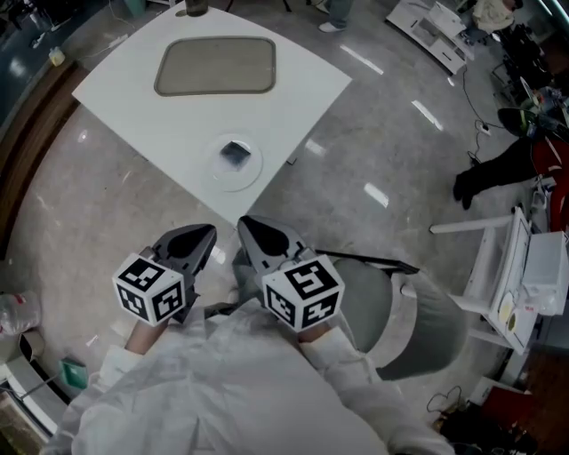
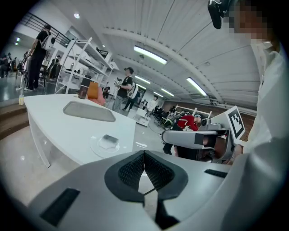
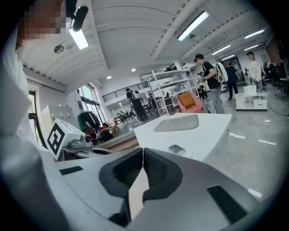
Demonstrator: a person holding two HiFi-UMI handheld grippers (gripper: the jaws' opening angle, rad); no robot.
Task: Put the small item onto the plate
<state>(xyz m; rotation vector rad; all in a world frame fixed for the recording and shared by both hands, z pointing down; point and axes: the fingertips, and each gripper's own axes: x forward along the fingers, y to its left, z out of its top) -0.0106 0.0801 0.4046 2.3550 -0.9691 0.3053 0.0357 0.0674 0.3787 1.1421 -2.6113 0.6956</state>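
A small dark square item (image 1: 235, 153) lies on a clear round plate (image 1: 236, 176) near the front corner of the white table (image 1: 133, 89). The left gripper view shows the same item (image 2: 109, 140) on the plate (image 2: 97, 146); the right gripper view shows the item (image 3: 176, 148) small and far off. My left gripper (image 1: 210, 234) and right gripper (image 1: 245, 224) are held close to my body, well short of the table, both shut with nothing between the jaws. In their own views the left gripper (image 2: 144, 155) and right gripper (image 3: 142, 152) have the jaws meeting.
A grey rectangular mat (image 1: 216, 66) lies further back on the table, with a dark cup (image 1: 196, 8) beyond it. A grey chair (image 1: 418, 320) stands at my right, a white rack (image 1: 511, 275) further right. People stand among shelves in the background.
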